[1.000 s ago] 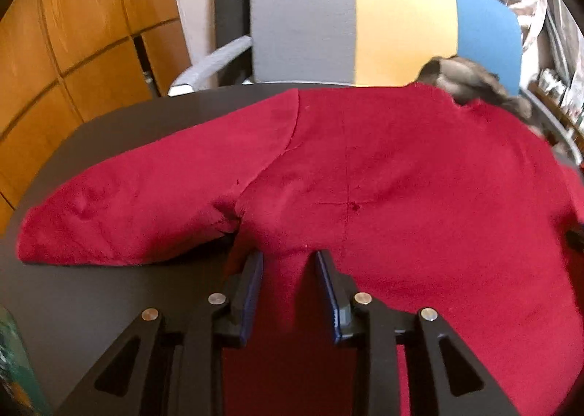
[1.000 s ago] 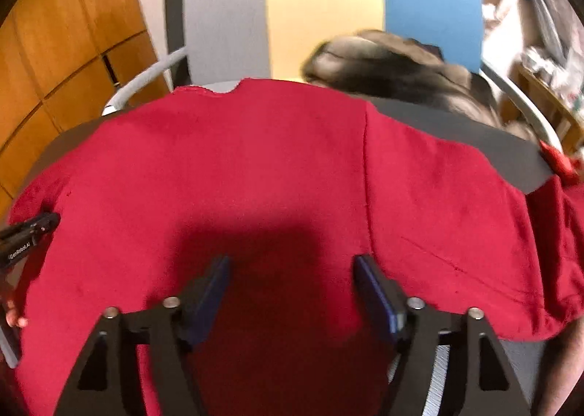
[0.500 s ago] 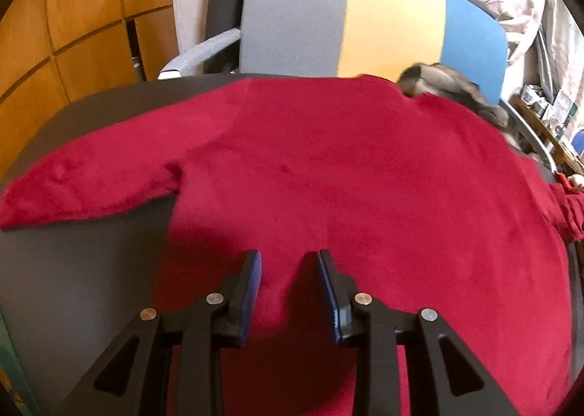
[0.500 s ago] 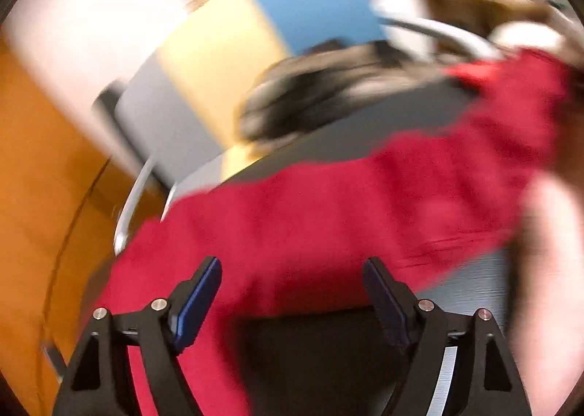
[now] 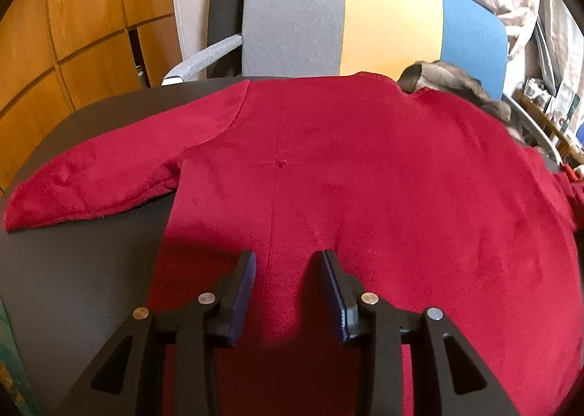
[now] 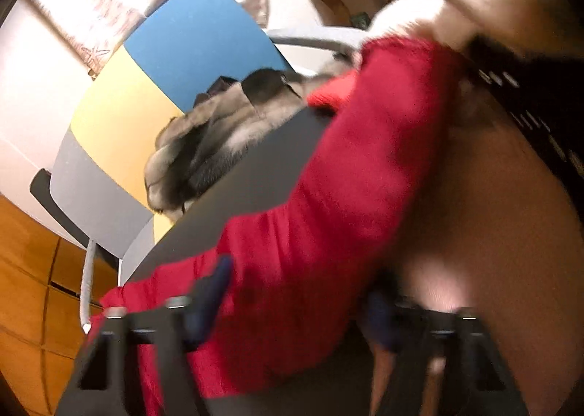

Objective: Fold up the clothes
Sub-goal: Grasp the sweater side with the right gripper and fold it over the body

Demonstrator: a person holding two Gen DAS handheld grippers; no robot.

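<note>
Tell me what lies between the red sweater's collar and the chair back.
In the left wrist view, a furry grey-brown thing lies between the red sweater collar and the chair back's blue part.

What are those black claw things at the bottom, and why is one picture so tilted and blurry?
Those claws are grippers, pinching tools a person holds, one in each hand. A small camera on each looks along its two fingers. One picture comes from the left gripper. It hovers open over a red sweater spread flat on a dark table, holding nothing; its jaws have just opened a little wider. The other comes from the right gripper, which is tilted and moving fast, so it blurs. Its jaws have just been closing around the sweater's sleeve; whether they pinch it yet is unclear. Behind stands a grey, yellow and blue chair.
</note>
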